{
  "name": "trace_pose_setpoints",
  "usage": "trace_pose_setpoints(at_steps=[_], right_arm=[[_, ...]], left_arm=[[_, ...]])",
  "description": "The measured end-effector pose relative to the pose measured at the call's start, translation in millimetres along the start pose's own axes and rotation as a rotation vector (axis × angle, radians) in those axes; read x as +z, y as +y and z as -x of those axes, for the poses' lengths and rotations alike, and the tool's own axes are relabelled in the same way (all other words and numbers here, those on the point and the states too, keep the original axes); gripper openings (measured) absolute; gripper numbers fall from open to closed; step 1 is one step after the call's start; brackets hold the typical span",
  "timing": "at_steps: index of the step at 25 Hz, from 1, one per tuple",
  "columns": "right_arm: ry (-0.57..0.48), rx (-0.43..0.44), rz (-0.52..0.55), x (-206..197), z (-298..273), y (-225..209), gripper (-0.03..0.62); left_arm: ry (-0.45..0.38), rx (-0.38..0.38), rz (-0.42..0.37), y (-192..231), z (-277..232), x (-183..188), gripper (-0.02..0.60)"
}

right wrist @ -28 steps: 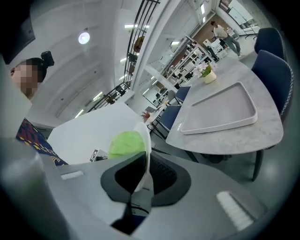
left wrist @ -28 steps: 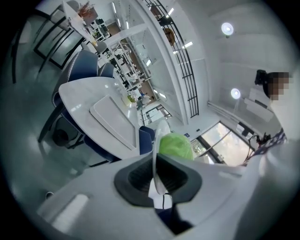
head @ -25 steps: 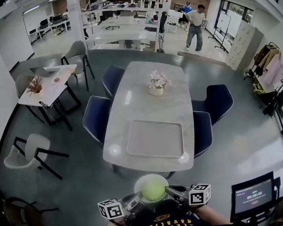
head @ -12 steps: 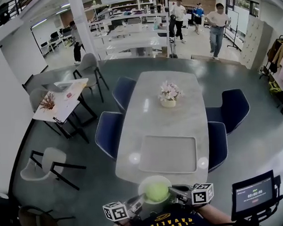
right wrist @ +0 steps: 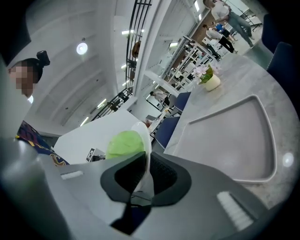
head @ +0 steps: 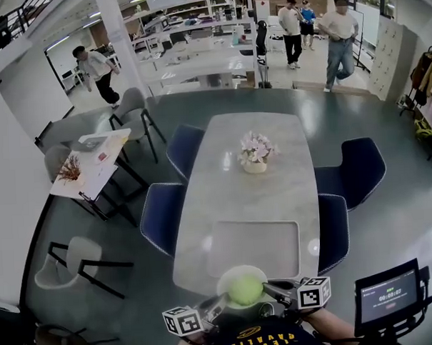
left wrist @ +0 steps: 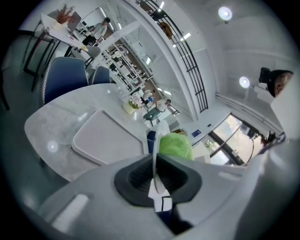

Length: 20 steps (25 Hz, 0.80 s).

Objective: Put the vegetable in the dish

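Pale stone-look table (head: pixel 253 195) fills more of the head view than a second ago. Its near edge now meets the carried dish, where a strip of floor lay between them before. The person has walked up to the table, and nothing in the hold has changed.

At lower left, the left gripper (head: pixel 213 309) has its jaws clamped on the left rim of the white dish (head: pixel 226 281). The left gripper view shows the thin rim pinched edge-on between the dark pads. The round green vegetable (head: pixel 245 290) lies in the middle of the dish. At lower right, the right gripper (head: pixel 276 293) is closed on the opposite rim in the same way. The dish is carried level, low in front of the person's chest.

Since the vegetable already sits in the dish, that step looks done. The dish probably still has to be set down, perhaps on the tray.

On the table, an empty pale tray (head: pixel 256 249) lies near the person, and a flower pot (head: pixel 255 151) stands farther along. Dark blue chairs (head: pixel 158 213) line both long sides.

To the left stands a small side table (head: pixel 94 163) with grey chairs. Grey floor (head: pixel 389 218) surrounds everything. At the back, people (head: pixel 291 18) walk among white desks. At far right, a small screen (head: pixel 388 296) glows beside the person.
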State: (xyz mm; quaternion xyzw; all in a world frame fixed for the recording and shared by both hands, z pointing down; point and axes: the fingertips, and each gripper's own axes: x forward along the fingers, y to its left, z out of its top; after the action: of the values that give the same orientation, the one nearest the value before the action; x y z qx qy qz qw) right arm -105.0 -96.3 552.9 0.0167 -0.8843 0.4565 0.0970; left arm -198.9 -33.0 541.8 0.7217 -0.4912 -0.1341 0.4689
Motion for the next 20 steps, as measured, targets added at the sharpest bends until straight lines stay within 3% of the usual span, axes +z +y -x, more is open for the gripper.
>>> trace_pose_setpoints(at_steps=[8, 20], right_arm=[[-0.089, -0.112, -0.055, 18, -40, -35, 0.034], [-0.241, -0.307, -0.116, 57, -60, -50, 0.034]], left_arm=[[0.134, -0.08, 0.011, 53, -23, 40, 0.012], [0.34, -0.221, -0.016, 81, -62, 97, 0.014]])
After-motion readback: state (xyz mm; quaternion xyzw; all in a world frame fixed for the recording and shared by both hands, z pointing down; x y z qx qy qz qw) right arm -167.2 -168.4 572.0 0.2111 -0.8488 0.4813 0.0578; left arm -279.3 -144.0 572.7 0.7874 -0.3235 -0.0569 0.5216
